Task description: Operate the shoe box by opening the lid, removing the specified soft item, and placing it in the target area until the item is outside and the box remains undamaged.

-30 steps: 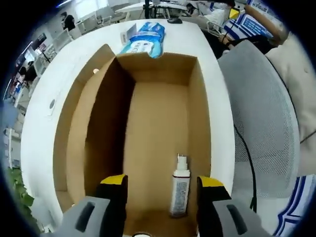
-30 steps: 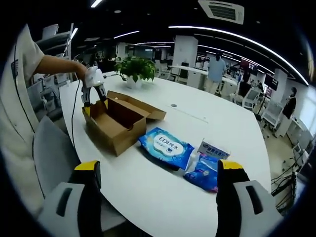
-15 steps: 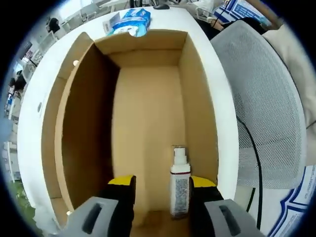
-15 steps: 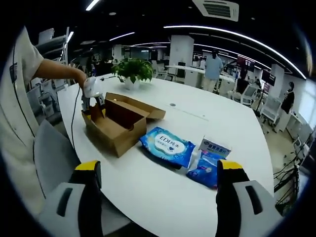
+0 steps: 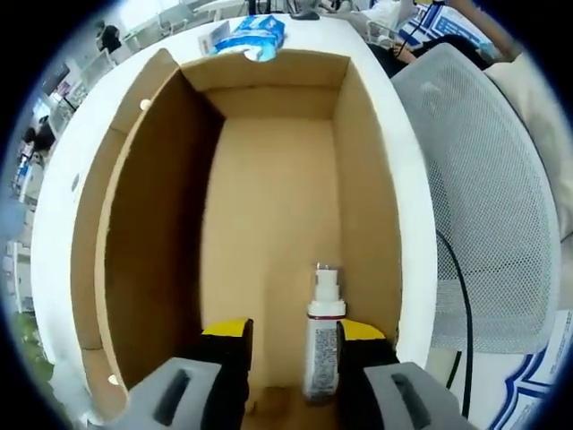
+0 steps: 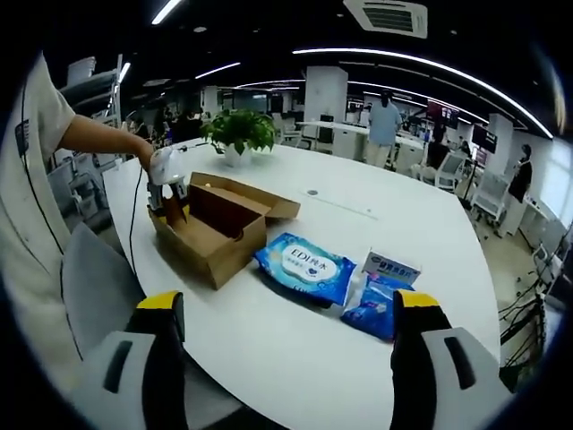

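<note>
The brown shoe box (image 5: 269, 206) stands with its lid folded back on the left. Inside, a small white spray bottle (image 5: 322, 336) stands upright near the box's near end. My left gripper (image 5: 294, 333) reaches down into the box, open, with the bottle between its yellow-tipped jaws, close to the right one. In the right gripper view the same box (image 6: 215, 228) sits on the white table with the left gripper (image 6: 166, 179) over its far end. My right gripper (image 6: 291, 309) hangs open above the table's near edge, holding nothing.
A blue pack of wipes (image 6: 304, 266) lies right of the box, also seen beyond the box as the wipes pack (image 5: 251, 34). Two smaller packets (image 6: 380, 296) lie further right. A potted plant (image 6: 237, 130) stands behind. A grey mesh chair (image 5: 483, 206) sits beside the table.
My left gripper has sunk deeper into the box and its jaws have narrowed around the spray bottle. The right gripper has hardly moved.
</note>
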Demonstrator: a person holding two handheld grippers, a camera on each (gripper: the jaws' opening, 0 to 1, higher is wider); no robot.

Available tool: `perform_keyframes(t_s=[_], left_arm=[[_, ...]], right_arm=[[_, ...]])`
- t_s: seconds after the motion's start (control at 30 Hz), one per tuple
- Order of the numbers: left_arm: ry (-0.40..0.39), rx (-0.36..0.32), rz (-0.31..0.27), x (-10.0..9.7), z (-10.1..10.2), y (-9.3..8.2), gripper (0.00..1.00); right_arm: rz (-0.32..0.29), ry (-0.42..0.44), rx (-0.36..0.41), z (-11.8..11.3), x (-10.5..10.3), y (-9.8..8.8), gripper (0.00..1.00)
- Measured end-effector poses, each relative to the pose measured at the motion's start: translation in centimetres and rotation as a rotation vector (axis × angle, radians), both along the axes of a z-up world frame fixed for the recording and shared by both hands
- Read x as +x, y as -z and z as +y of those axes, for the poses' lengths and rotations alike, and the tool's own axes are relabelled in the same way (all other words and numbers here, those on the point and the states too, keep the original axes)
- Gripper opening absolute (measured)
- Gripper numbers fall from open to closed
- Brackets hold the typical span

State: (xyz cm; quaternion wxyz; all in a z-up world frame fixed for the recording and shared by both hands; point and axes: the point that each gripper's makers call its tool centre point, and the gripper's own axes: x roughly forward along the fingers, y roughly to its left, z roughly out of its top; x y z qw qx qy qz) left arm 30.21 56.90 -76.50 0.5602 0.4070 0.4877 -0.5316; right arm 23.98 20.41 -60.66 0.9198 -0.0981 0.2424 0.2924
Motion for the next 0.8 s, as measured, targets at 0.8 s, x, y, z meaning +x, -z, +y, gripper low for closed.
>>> perform_keyframes(t_s=[0.8], left_arm=[[-0.036,-0.071,0.054,-1.7,-0.6,-0.5,0.35]], right_arm=[[0.013,0.007,0.004,-0.1,-0.2,0.1,0.91]])
